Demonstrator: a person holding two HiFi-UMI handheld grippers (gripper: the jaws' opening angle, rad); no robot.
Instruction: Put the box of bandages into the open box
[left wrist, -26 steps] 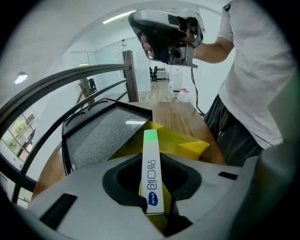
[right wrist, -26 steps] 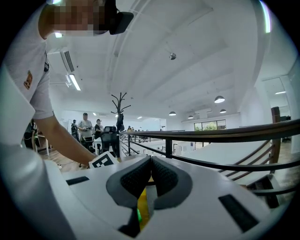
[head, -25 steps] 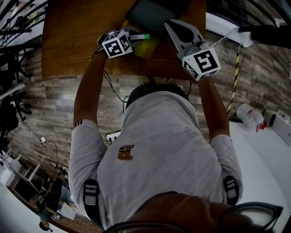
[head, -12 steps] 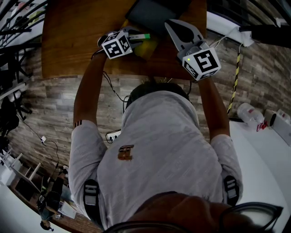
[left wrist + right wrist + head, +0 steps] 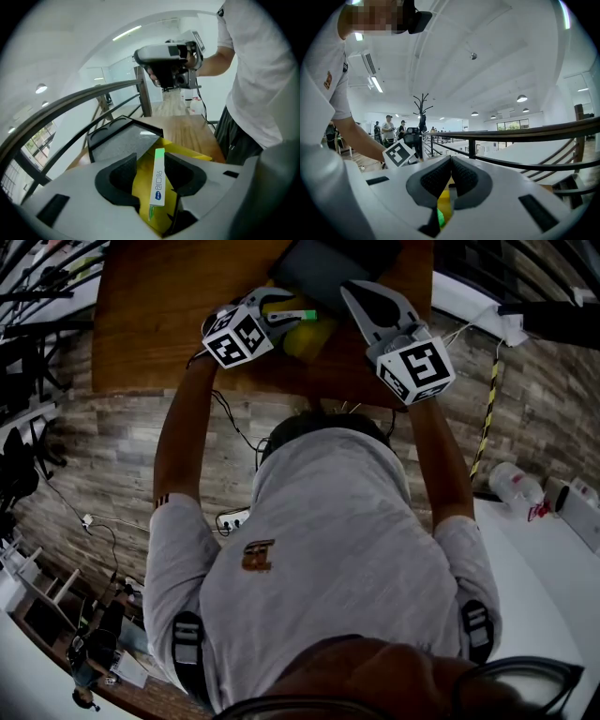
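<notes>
The slim white, green-tipped bandage box [image 5: 158, 183] is seen on edge upon a yellow object [image 5: 139, 193], just before the dark grey open box [image 5: 117, 140]. It is flanked by the left gripper [image 5: 150, 158], whose jaws have just been opening and are spread wide. The right gripper [image 5: 451, 161] is held with its jaws pressed together.

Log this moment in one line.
left claw: just opened, bandage box between jaws, ungripped | right claw: shut | phase: release

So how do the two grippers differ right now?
The left gripper's jaws have just been opening and stand apart, the bandage box between them; the right gripper's jaws meet. The left tilts down toward the table; the right looks roughly level. Both are white with marker cubes.
</notes>
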